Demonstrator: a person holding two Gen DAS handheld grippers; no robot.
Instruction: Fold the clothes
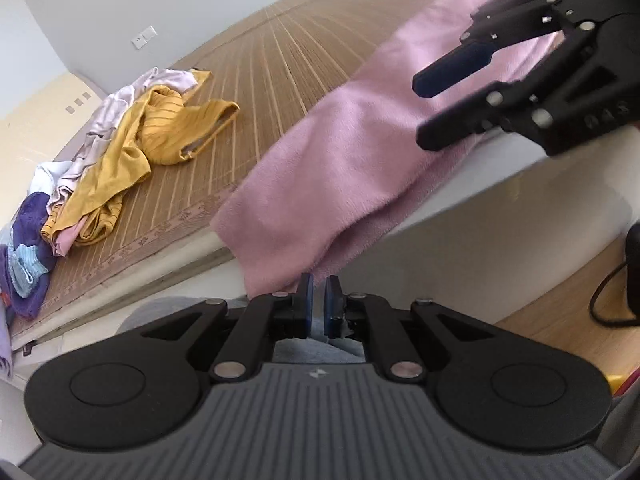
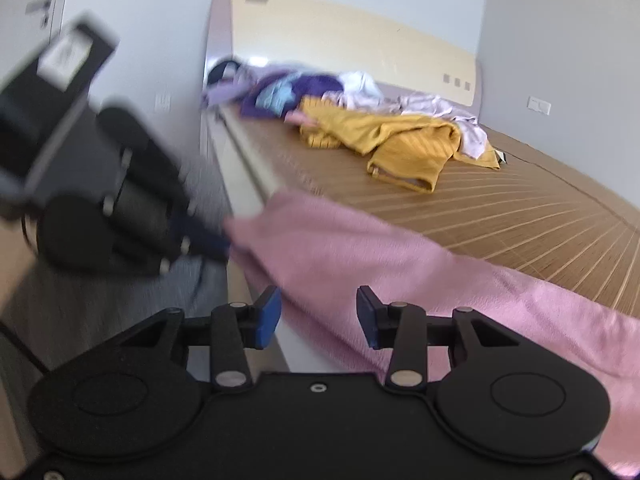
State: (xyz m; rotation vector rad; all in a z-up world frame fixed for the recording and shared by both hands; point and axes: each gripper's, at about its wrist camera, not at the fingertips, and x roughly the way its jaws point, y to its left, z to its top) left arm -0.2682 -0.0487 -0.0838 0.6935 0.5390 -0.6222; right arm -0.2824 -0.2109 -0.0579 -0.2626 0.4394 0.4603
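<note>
A long pink fuzzy garment (image 1: pixel 340 160) lies stretched along the bed's near edge, its lower end hanging over the side. My left gripper (image 1: pixel 319 300) is at that end, its blue pads almost together on the garment's corner; the right wrist view shows it blurred (image 2: pixel 214 240) at the pink garment's (image 2: pixel 360 260) tip. My right gripper (image 2: pixel 318 316) is open just above the cloth, further along it. From the left wrist view, the right gripper (image 1: pixel 436 108) hovers over the upper stretch with its jaws wide apart and nothing between them.
A heap of yellow, lilac, white and purple clothes (image 1: pixel 120 152) (image 2: pixel 380 132) lies near the headboard (image 2: pixel 340 32). The bamboo mat (image 1: pixel 280 60) covers the bed. A dark object with a black cable (image 1: pixel 608 304) sits on the wooden floor beside the bed.
</note>
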